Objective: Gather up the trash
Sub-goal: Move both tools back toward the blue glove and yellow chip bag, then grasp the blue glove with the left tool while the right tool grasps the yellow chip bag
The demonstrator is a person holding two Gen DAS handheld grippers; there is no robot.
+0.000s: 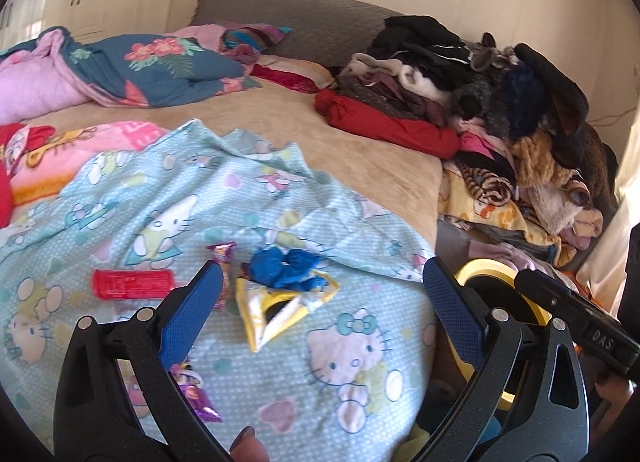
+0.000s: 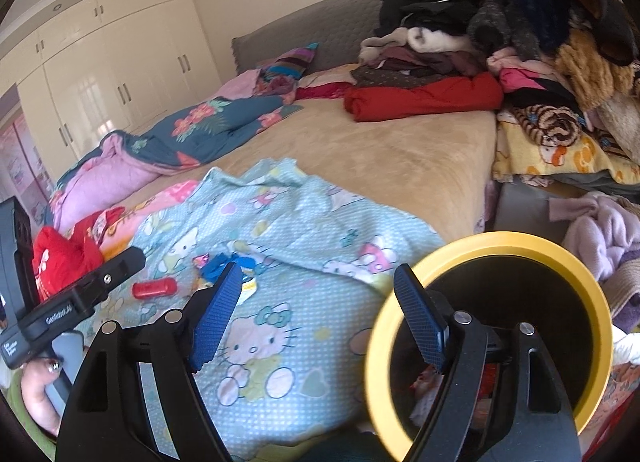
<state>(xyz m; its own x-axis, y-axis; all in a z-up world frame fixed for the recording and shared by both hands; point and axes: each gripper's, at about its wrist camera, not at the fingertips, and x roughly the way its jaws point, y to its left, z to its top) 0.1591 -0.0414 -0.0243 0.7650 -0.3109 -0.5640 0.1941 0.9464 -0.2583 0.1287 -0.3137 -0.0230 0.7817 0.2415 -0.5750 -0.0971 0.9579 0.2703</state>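
Note:
Trash lies on a light-blue Hello Kitty blanket (image 1: 168,197) on the bed. There is a red wrapper (image 1: 134,283), a crumpled blue piece (image 1: 286,268) on a yellow-white packet (image 1: 276,310), and two purple candy wrappers (image 1: 222,262) (image 1: 196,394). My left gripper (image 1: 322,286) is open and empty, just above and short of the blue piece. My right gripper (image 2: 318,294) is open and empty, its right finger over a yellow-rimmed bin (image 2: 480,246) that holds some trash. The red wrapper (image 2: 154,288) and blue piece (image 2: 218,264) show in the right wrist view too.
A tall pile of clothes (image 1: 480,93) with a red garment (image 1: 384,121) fills the right side of the bed. A floral quilt (image 1: 152,65) lies far left. A lilac cloth (image 2: 600,229) sits beside the bin. White wardrobes (image 2: 100,81) line the far wall.

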